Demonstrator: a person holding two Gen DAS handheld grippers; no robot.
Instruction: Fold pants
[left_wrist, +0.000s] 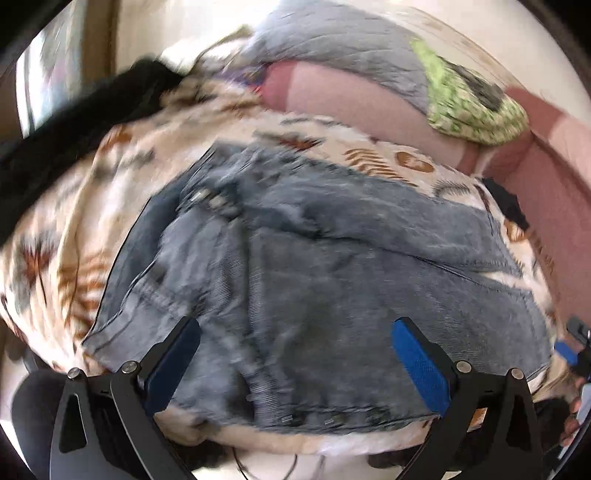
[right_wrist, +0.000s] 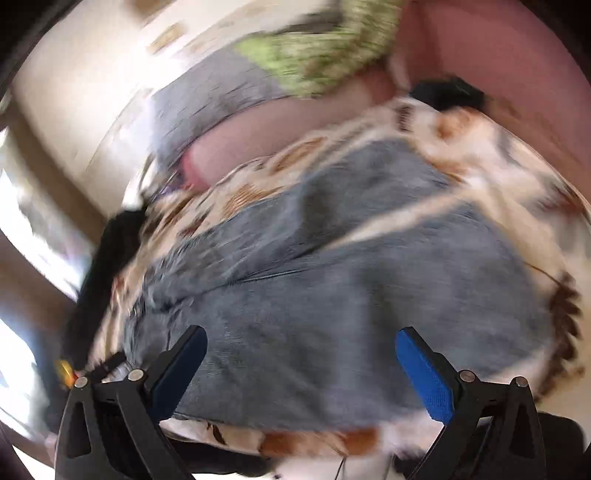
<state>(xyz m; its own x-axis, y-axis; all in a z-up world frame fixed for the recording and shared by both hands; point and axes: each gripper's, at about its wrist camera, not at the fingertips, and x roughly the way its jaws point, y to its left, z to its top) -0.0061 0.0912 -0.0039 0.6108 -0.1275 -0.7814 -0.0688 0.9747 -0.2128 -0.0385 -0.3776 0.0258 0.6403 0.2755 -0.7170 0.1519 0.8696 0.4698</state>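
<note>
Jeans (left_wrist: 314, 266) lie bunched on patterned blanket (left_wrist: 74, 221), waistband toward 9 o'clock in left view, legs toward 3; left gripper (left_wrist: 295, 362) and right gripper (right_wrist: 301, 369) hover over denim, fingers apart, empty; best to pinch near hem edge at both ends, lift evenly, fold away toward 12.

Blurred jeans (right_wrist: 332, 295) beneath spread hand-held gripper (right_wrist: 301, 369)

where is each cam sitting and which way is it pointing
Left wrist: on the left claw, looking down its open blue-padded fingers at the faded blue denim pants on a leaf-patterned cream blanket.
Right wrist: on the right claw, also open, above the pants.
Shared: pants, blanket, green patterned pillow.
</note>
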